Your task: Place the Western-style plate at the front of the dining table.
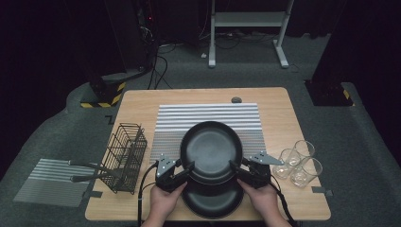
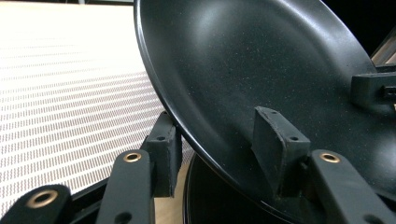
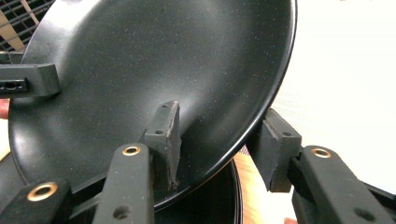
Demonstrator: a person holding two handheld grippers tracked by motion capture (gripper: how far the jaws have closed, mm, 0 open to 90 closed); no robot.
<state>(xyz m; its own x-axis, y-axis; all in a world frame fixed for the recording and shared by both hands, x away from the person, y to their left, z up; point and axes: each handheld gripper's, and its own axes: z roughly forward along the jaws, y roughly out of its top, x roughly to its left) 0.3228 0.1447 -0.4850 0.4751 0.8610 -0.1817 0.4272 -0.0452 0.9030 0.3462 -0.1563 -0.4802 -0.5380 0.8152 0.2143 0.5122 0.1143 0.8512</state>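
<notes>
A black plate [image 1: 211, 150] hangs tilted over the striped mat, held at both sides of its rim. My left gripper [image 1: 188, 169] is shut on its left rim; in the left gripper view [image 2: 222, 147] one pad lies inside the dish [image 2: 261, 60] and the other under the edge. My right gripper [image 1: 235, 168] is shut on the right rim, and the right gripper view [image 3: 219, 147] shows the same straddle on the plate [image 3: 154, 56]. A second black plate [image 1: 213, 201] lies flat on the table beneath, near the front edge.
A black wire basket [image 1: 125, 156] with long utensil handles [image 1: 87, 171] sticking out stands at the left. Three clear glasses [image 1: 298, 163] cluster at the right. The striped mat [image 1: 208, 118] covers the table's middle. Another striped mat [image 1: 52, 182] lies on the floor.
</notes>
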